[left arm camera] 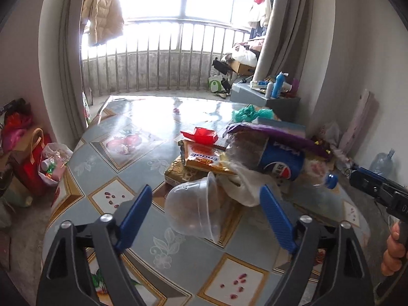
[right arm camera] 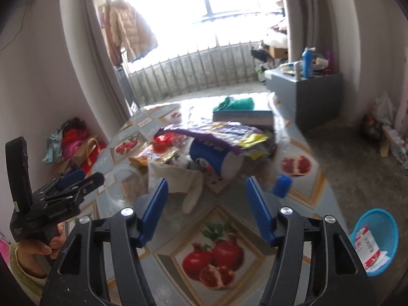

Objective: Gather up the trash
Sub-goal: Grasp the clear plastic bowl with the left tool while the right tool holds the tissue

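Both tongs, left tongs (left arm camera: 205, 211) and right tongs (right arm camera: 206, 207), hang released while you approach the trash, with the clear cup (left arm camera: 195, 210) lying on the counter (left arm camera: 142, 127) at twelve o'clock between your left pads, so close on it next.

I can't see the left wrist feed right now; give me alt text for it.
The open left gripper hovers with a clear plastic cup lying on its side between its fingers, not yet gripped. Behind the cup sits a trash pile with a Pepsi bottle and snack wrappers on the patterned table.
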